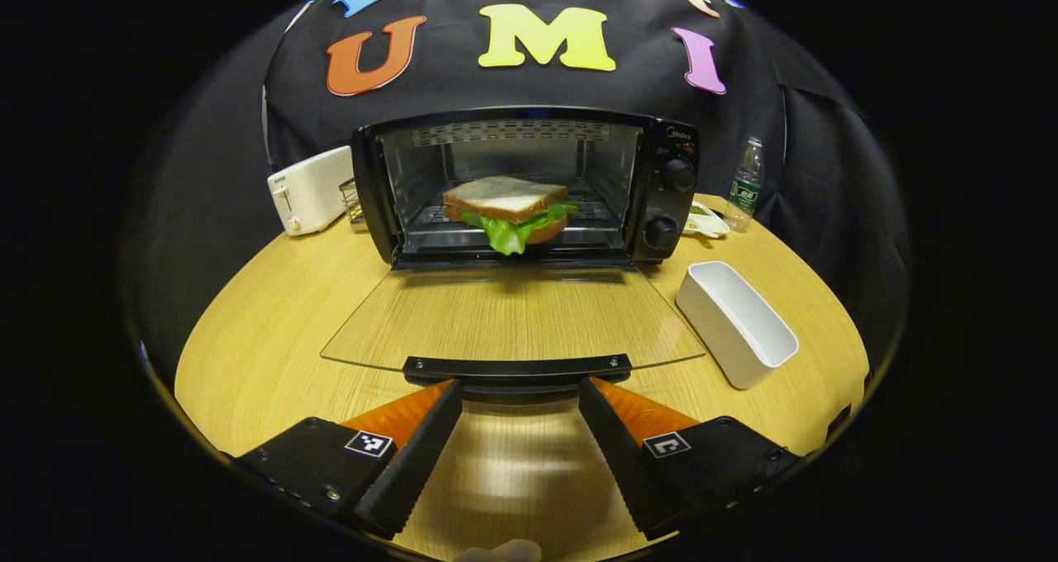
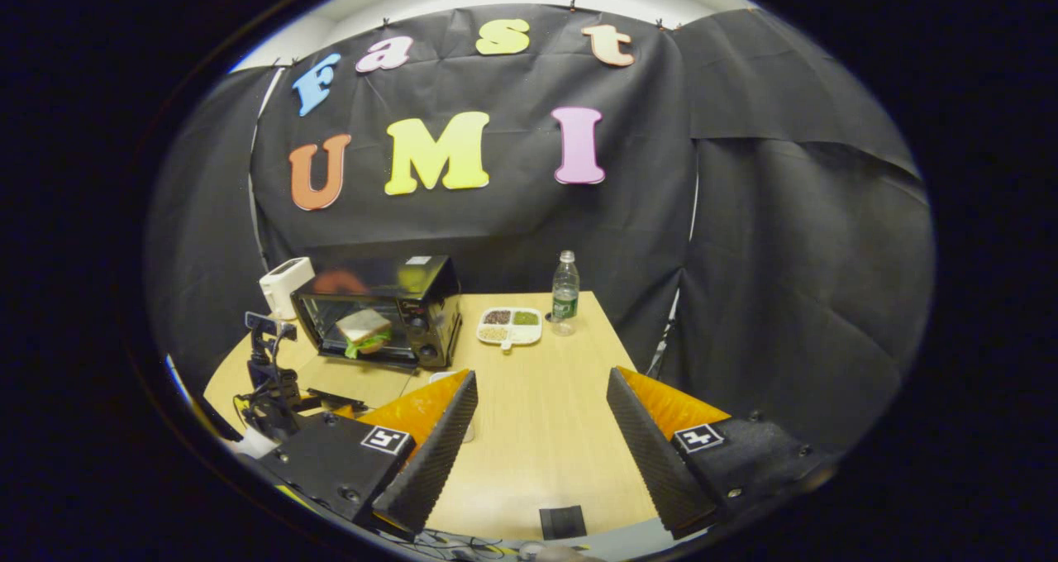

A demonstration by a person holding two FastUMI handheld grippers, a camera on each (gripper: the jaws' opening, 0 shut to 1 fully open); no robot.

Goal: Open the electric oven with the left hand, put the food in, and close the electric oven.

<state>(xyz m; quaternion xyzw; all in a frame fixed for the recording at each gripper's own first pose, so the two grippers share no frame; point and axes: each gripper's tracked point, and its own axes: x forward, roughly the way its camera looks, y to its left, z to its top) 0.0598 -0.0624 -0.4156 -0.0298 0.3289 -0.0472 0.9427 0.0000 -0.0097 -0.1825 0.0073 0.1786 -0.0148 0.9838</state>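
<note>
The black electric oven [image 1: 661, 173] stands at the back of the round wooden table with its glass door [image 1: 512, 318] folded down flat. A sandwich [image 1: 508, 211] with bread and green lettuce lies on the rack inside. My left gripper [image 1: 519, 395] is open, its fingertips just below the door's black handle [image 1: 517, 369] and to either side of it, not pressing on it. In the right gripper view the oven [image 2: 417, 297] and sandwich [image 2: 364, 331] sit far left. My right gripper [image 2: 543, 380] hangs open over bare table, holding nothing.
A white toaster [image 1: 310, 190] stands left of the oven. Right of the oven are a white rectangular tray [image 1: 736, 322], a divided snack plate [image 2: 511, 326] and a water bottle [image 2: 565, 293]. The table edge [image 2: 612, 331] runs close on the right.
</note>
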